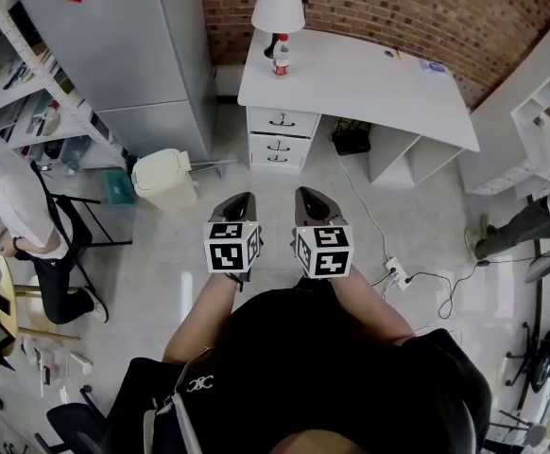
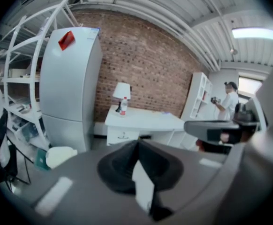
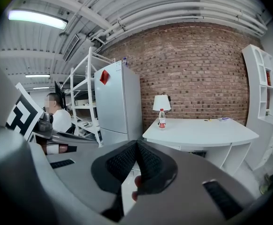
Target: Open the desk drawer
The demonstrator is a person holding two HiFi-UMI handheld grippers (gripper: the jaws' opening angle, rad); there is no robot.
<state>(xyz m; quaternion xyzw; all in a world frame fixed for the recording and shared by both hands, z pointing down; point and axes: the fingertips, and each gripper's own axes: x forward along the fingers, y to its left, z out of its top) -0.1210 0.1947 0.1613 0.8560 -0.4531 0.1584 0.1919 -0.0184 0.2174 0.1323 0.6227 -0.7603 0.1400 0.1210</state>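
Desk drawer (image 1: 283,121) shut, its front flush with the two drawers stacked below it, each with a dark handle. The stack sat under the end of a white desk (image 1: 369,83) nearest the fridge (image 1: 124,45). On the desktop above it were a white lamp (image 1: 278,9) and, just beside its base, a bottle (image 1: 281,55) with a red label. The desk backed onto a brick wall (image 1: 398,3).

A pale bin (image 1: 164,178) stood on the floor between the fridge and the drawers. A cable ran across the floor from under the desk to a power strip (image 1: 395,272).

Both tools were well apart from the desk, held side by side over bare floor and pointed toward it. Left gripper (image 1: 241,198) — jaws pressed together, nothing between them; its own view showed the dark pads meeting at the tip. Right gripper (image 1: 308,195) — the same, pads together and empty.

A person (image 1: 25,216) in a white top stood at the left by the shelving (image 1: 20,83).
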